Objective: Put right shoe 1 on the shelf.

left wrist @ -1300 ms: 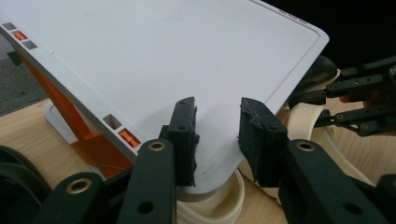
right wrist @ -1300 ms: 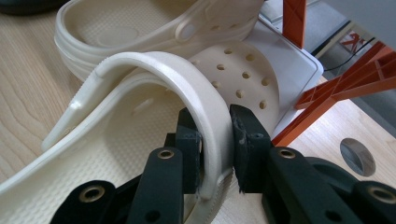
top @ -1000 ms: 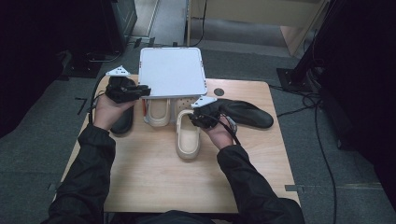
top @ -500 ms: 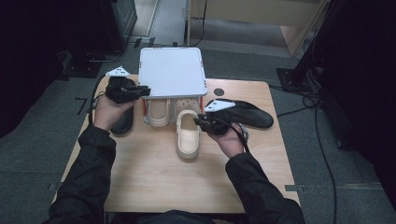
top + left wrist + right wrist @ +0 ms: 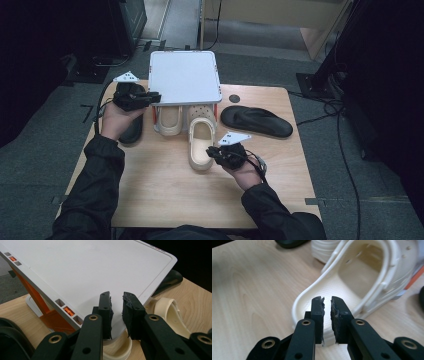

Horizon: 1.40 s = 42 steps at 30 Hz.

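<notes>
A cream clog point(image 5: 201, 145) point(image 5: 362, 272) lies toe-in at the front of a white rack point(image 5: 185, 77) point(image 5: 87, 267) with orange legs. A second cream clog point(image 5: 170, 121) point(image 5: 117, 350) sits under the rack. My right gripper point(image 5: 210, 152) point(image 5: 327, 300) hovers at the first clog's heel. Its jaws have just been closing and stand almost together, with nothing pinched between them. My left gripper point(image 5: 156, 96) point(image 5: 116, 296) rests at the rack's front left corner. Its jaws are shut to a narrow slit over the white top.
One black sandal point(image 5: 256, 121) lies on the wooden table point(image 5: 165, 185) right of the rack. Another black sandal point(image 5: 131, 132) point(image 5: 10, 335) lies under my left hand. Cables trail across the dark floor on the right.
My right gripper has pulled back from the top of the front clog to its heel, toward the person, and its jaws have narrowed. The left gripper has stayed at the rack.
</notes>
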Motion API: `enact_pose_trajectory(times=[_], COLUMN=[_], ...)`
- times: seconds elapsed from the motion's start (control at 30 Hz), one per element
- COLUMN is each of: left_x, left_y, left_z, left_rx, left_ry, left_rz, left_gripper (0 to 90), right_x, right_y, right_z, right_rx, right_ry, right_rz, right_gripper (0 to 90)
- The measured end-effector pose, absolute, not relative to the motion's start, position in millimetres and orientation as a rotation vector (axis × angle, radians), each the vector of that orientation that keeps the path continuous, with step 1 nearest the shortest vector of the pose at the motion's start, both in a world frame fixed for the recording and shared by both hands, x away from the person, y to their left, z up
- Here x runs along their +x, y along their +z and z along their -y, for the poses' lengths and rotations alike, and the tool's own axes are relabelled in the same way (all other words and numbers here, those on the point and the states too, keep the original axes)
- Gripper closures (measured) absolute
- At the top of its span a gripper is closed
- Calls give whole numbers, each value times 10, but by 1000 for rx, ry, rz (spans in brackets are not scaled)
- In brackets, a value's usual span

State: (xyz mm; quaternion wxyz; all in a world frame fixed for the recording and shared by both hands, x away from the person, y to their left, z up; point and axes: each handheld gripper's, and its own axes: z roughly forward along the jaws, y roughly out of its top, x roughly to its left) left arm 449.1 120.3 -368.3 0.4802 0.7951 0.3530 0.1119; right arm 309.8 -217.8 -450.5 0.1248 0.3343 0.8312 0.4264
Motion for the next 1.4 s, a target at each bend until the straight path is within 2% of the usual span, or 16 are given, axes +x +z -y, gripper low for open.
enact_pose_trajectory(times=[0.2,0.5,0.7,0.77,1.03,1.4], left_x=[4491,4487,4476,4477,4475,4475], left_y=[-3689,-3691,-3715,-3718,-3708,-3703], left_z=[-1204,-1201,-1216,-1218,-1203,-1204], left_rx=[1936,1933,1908,1906,1910,1914], left_ry=[279,279,275,270,261,258], left_rz=[-858,-861,-863,-864,-872,-875], left_gripper=[773,772,777,778,798,808], right_x=[2945,2693,2870,2894,3027,3361], right_y=[-4583,-4884,-5066,-5055,-4913,-4887], right_z=[2150,1962,1925,1932,1939,1897], right_rx=[971,910,974,981,989,1025], right_ry=[1245,1167,1064,1063,1109,1095], right_rz=[-2469,-2631,-2648,-2651,-2565,-2516], right_gripper=[824,826,840,867,864,864])
